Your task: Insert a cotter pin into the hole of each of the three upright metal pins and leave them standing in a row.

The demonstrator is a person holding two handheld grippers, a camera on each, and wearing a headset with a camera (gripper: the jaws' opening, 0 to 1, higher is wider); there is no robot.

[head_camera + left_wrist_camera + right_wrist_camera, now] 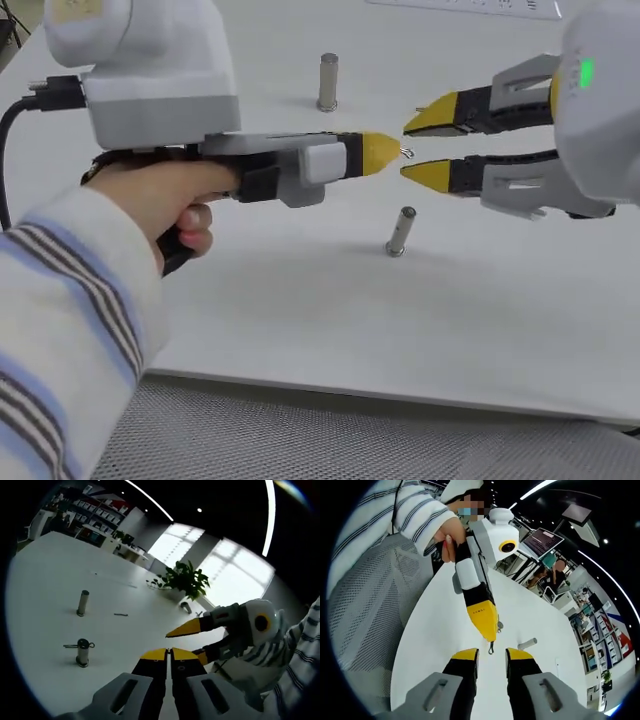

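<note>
Left gripper (385, 152), clamped on the cotter pin (491, 646), holds it above the counter (300, 310), its length pointing straight out to the mouth of the wide-open right gripper (405, 150). Near pin (400, 232) stands on the counter below the tips, far pin (327, 82) beyond them.

A hand (165, 200) in a striped sleeve (70, 300) holds the left tongs (388, 152) level over the surface, jaws pinched tight on a cotter pin (492, 641), while the right tongs (491, 653) face them nose to nose, jaws parted either side of that pin.
</note>
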